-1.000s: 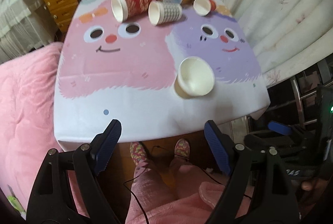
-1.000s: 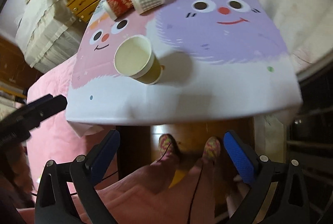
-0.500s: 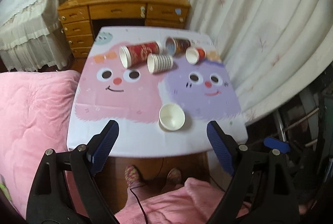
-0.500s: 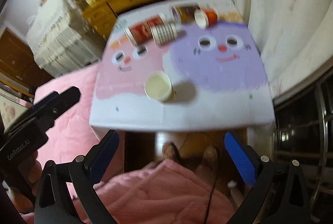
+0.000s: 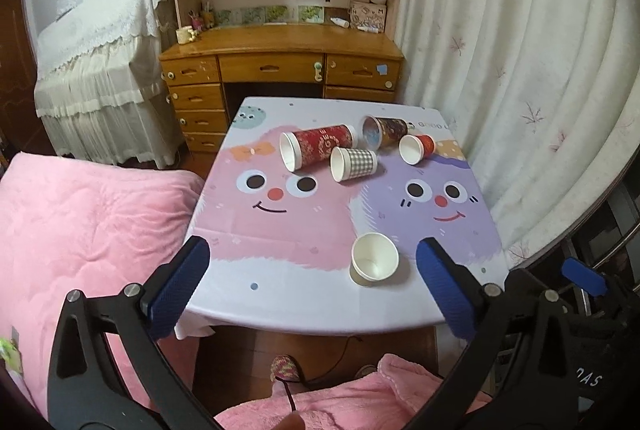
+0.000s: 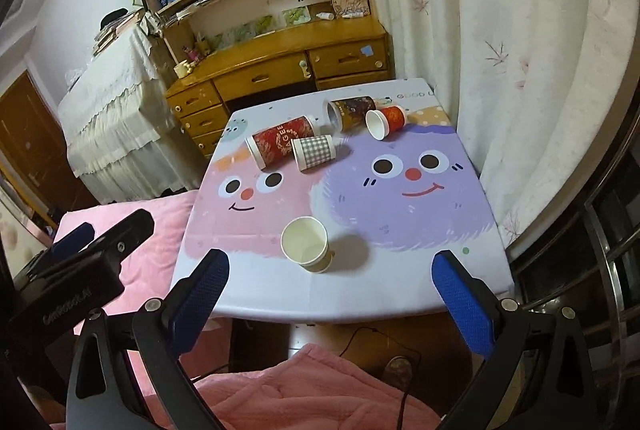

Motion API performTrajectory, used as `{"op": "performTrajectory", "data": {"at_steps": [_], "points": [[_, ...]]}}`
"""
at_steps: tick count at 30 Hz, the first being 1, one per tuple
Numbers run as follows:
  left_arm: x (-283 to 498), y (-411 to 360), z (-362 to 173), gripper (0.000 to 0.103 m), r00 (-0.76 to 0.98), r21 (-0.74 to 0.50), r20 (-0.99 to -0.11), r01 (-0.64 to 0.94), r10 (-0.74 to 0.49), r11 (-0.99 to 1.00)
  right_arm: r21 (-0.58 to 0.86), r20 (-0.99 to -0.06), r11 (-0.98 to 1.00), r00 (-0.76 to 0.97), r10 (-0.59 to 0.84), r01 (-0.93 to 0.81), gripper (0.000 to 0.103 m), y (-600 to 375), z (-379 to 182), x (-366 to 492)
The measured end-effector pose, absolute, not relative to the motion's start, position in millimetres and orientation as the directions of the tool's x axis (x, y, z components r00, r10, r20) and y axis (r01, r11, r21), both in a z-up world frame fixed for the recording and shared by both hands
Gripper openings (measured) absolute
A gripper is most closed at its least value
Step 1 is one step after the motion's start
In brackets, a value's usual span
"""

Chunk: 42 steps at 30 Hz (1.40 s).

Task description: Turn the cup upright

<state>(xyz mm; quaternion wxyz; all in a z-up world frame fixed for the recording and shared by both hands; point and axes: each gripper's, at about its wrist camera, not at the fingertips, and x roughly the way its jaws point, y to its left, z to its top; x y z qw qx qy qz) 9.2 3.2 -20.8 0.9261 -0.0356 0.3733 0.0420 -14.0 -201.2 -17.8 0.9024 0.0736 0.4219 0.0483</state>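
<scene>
Upright, empty white cup (image 5: 374, 260) on desk (image 5: 304, 304); four cups (image 5: 354, 163) lying behind. Left hand-held gripper (image 5: 312, 288), right hand-held gripper (image 6: 330, 296) spread, holding nothing.

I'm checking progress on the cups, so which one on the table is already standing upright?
The plain white cup near the front edge of the table; its mouth faces up. The other four lie on their sides in a cluster at the far end.

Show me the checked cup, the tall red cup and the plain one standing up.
checked cup (image 5: 357, 163), left wrist view, on its side wall.
tall red cup (image 5: 324, 145), left wrist view, on its side wall.
plain upright cup (image 6: 304, 241), right wrist view, on its inner wall.
</scene>
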Motion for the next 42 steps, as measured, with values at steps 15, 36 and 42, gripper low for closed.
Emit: {"op": "performTrajectory", "data": {"at_steps": [15,36,42], "points": [[25,5,-31,0.102,0.700,-0.008,-0.712,-0.086,0.055,0.996,0.175,-0.752,0.984,0.643,0.147,-0.021,0.103,-187,-26,-4],[38,3,-49,0.102,0.667,-0.018,-0.744,-0.088,0.045,0.996,0.167,-0.777,0.986,0.613,0.144,-0.021,0.103,-187,-36,7],[39,2,-49,0.102,0.665,-0.017,-0.745,-0.090,0.047,0.996,0.166,-0.778,0.986,0.612,0.144,-0.021,0.103,-186,-37,7]]}}
